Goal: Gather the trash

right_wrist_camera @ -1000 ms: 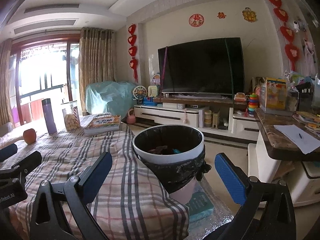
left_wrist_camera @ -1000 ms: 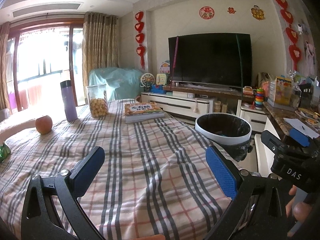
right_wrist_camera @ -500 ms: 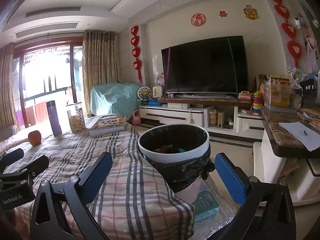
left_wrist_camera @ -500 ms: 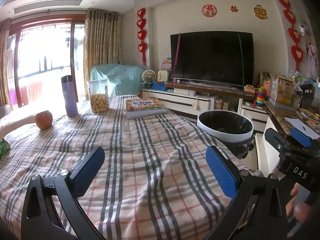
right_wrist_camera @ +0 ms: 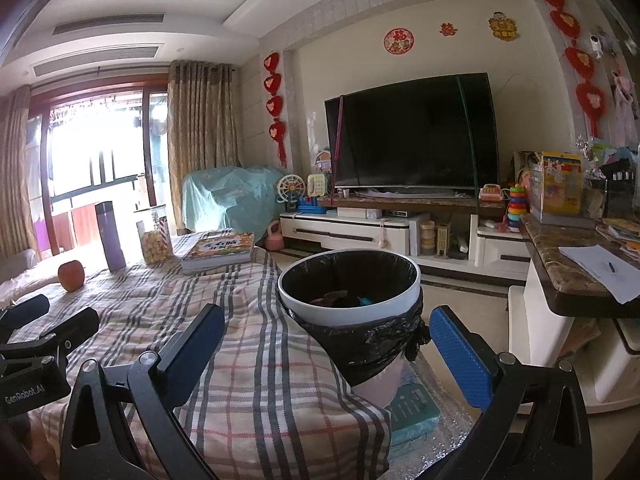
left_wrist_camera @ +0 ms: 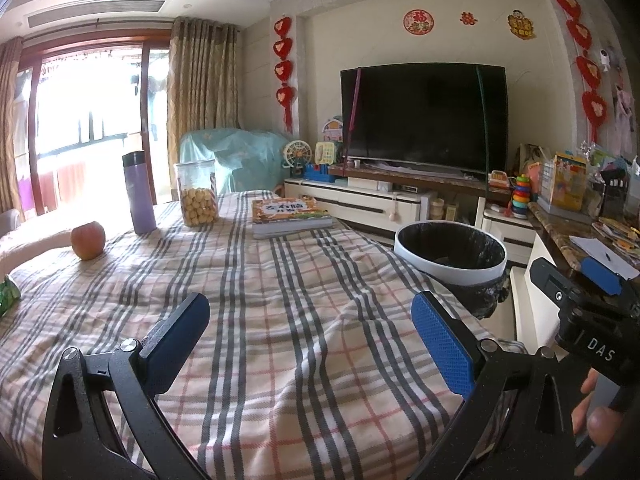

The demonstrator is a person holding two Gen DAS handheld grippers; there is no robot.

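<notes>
Trash, a few scraps, is seen inside the black-lined white round bin beside the plaid-covered table. Both the left gripper and right gripper are held wide open, empty. Non-trash, like the clear cookie jar, could be grabbed mistakenly.

**Readable markings in the room**

"DAS" is printed in white on the black body of the right claw, seen off to the right of the left claw. "GenRobot.AI" stands on the left claw's body, to the left of the right claw. Far ahead, the red round wall sticker carries the character 福. The book cover bears large Chinese characters, too blurred to read.
</notes>
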